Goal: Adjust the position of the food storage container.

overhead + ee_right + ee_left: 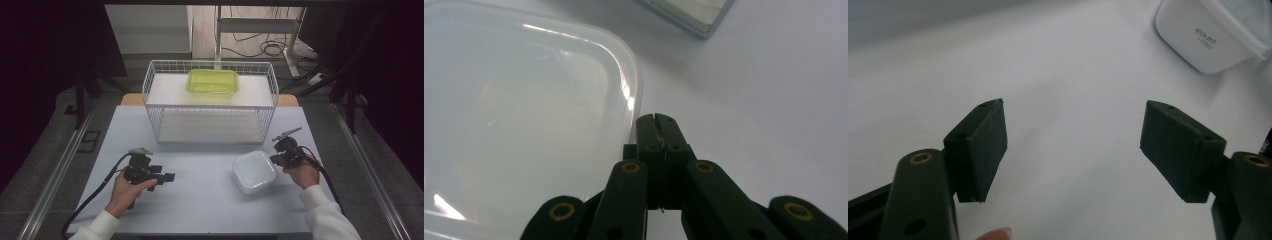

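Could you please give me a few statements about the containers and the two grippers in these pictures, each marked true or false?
1. The right gripper has its jaws closed together with nothing between them. True.
2. The left gripper is clamped on the white square lidded plastic container. False: its jaws stand wide apart over the bare pale table, away from the container.
3. The green translucent rectangular container sits on top of the white wire rack. True.
4. The white container sits inside the wire rack. False: it rests on the table in front of the rack, beside the right gripper.
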A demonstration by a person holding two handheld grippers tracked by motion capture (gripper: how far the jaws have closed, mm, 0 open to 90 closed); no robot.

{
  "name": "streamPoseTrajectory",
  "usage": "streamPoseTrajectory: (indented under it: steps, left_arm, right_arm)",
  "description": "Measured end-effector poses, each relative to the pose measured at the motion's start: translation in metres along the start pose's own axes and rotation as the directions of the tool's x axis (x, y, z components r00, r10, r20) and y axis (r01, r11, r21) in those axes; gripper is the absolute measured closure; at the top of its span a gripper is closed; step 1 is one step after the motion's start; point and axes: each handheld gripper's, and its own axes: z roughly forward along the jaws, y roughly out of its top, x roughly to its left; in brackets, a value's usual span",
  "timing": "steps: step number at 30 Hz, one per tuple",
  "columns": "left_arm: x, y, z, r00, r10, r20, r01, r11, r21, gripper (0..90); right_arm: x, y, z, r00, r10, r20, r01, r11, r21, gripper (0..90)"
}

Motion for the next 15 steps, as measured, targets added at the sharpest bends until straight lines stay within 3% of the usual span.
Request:
streamPoseTrajectory:
  steps: [15]
  left_arm:
    - [-0.003, -0.002, -0.001, 1.0000, 0.001, -0.009, -0.001, 1.0000, -0.001, 26.1]
  right_arm:
    - [0.035, -0.016, -0.002, 0.9975, -0.020, -0.067, 0.019, 1.000, -0.017, 89.3]
